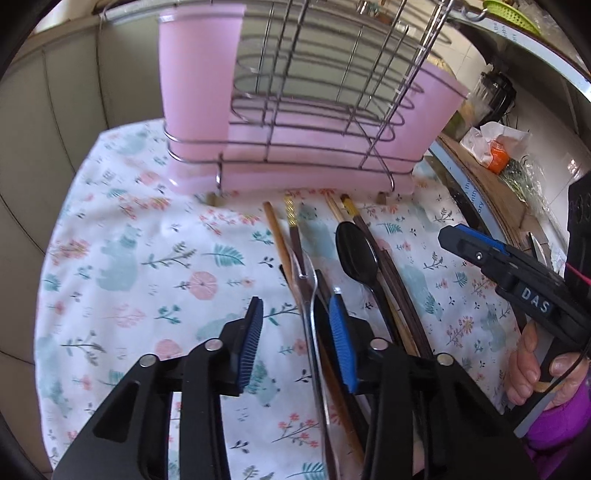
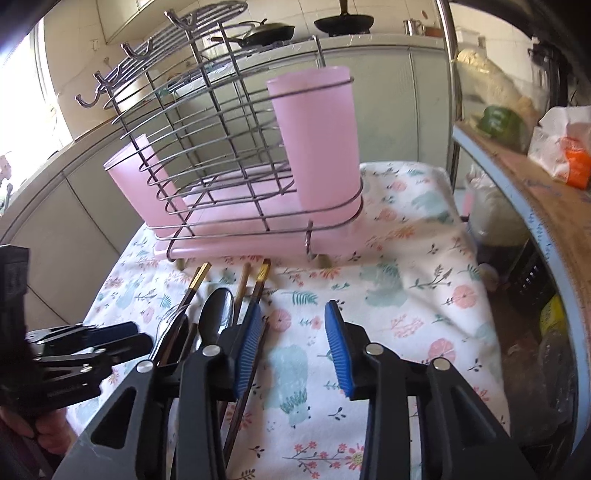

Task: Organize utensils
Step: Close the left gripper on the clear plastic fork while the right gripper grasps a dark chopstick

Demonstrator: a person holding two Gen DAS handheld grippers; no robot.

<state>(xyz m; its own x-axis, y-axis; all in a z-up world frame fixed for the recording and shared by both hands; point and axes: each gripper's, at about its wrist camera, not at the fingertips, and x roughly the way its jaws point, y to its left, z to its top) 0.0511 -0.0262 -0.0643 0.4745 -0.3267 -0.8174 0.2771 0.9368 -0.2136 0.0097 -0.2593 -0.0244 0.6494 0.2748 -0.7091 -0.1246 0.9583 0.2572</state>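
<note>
A bundle of utensils lies on a floral cloth [image 1: 147,266] in front of a wire rack [image 1: 317,110] that has a pink cup [image 1: 199,74] at each end. The bundle holds a black spoon [image 1: 356,254], a metal fork [image 1: 314,317], dark gold-banded chopsticks [image 1: 291,218] and wooden chopsticks [image 1: 275,229]. My left gripper [image 1: 297,328] hangs open over the bundle's left side, with the fork handle between its pads, close to the right one. My right gripper [image 2: 293,343] is open over the bundle's right edge; a dark chopstick [image 2: 258,288] runs under its left pad and cloth shows between the pads.
A shelf edge [image 2: 524,192] with plastic bags and an orange packet [image 2: 576,166] runs along the right. Pale cabinet doors [image 1: 55,129] stand behind the cloth. A hand in a purple sleeve [image 1: 535,369] holds the right gripper's handle. Pans [image 2: 273,31] sit on the far counter.
</note>
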